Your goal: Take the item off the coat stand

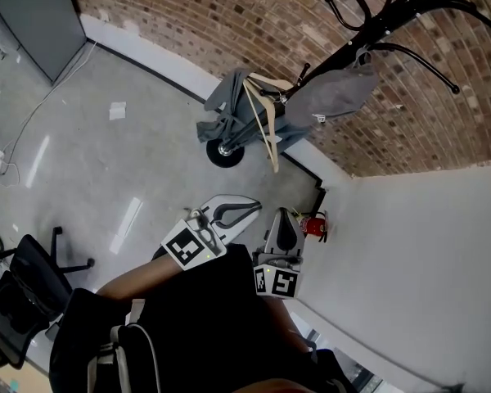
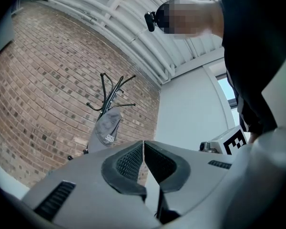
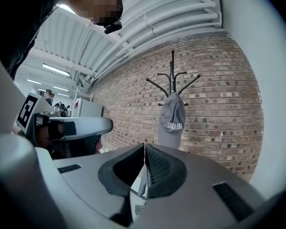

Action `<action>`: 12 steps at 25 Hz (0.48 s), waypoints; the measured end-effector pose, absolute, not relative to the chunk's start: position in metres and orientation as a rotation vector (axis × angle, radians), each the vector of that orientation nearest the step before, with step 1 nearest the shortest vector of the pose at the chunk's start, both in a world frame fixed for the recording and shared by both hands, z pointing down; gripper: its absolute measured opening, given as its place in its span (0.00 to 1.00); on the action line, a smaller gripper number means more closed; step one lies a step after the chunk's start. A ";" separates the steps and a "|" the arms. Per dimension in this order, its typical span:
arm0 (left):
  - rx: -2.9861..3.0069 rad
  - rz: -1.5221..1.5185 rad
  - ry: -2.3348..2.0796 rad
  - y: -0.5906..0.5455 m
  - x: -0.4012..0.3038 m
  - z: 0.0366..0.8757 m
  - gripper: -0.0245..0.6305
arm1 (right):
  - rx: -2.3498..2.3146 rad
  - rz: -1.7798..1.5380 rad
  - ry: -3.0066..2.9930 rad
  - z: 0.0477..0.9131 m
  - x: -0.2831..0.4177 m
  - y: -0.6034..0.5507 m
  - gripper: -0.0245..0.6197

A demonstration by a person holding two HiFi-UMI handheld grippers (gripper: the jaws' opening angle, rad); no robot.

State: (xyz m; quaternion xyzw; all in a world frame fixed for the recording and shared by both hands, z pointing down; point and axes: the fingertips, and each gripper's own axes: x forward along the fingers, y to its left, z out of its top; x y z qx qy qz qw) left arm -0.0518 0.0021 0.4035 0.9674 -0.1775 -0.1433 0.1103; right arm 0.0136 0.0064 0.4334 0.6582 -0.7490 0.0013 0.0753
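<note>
A grey cap (image 1: 341, 94) with white lettering hangs on the black coat stand (image 1: 393, 11) against the brick wall. Lower on the stand hang a grey garment (image 1: 229, 109) and a beige strap (image 1: 266, 129). Both grippers are held close to the person's body, well short of the stand. My left gripper (image 1: 252, 205) is shut and holds nothing; over its pads (image 2: 131, 163) I see the cap (image 2: 107, 129) and stand (image 2: 110, 90) far ahead. My right gripper (image 1: 280, 218) is also shut and holds nothing, with the cap (image 3: 173, 120) and stand (image 3: 172, 75) straight ahead above its tips (image 3: 144, 149).
A red fire extinguisher (image 1: 314, 225) stands at the foot of the white wall (image 1: 417, 244), just right of the grippers. An office chair (image 1: 24, 289) sits at lower left. A grey cabinet (image 1: 33, 15), floor cables (image 1: 8, 158) and a scrap of paper (image 1: 117, 110) lie to the left.
</note>
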 end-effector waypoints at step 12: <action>2.842 -0.386 -0.521 -0.035 -0.021 0.398 0.07 | 2.004 0.088 -2.218 0.446 0.040 -0.012 0.07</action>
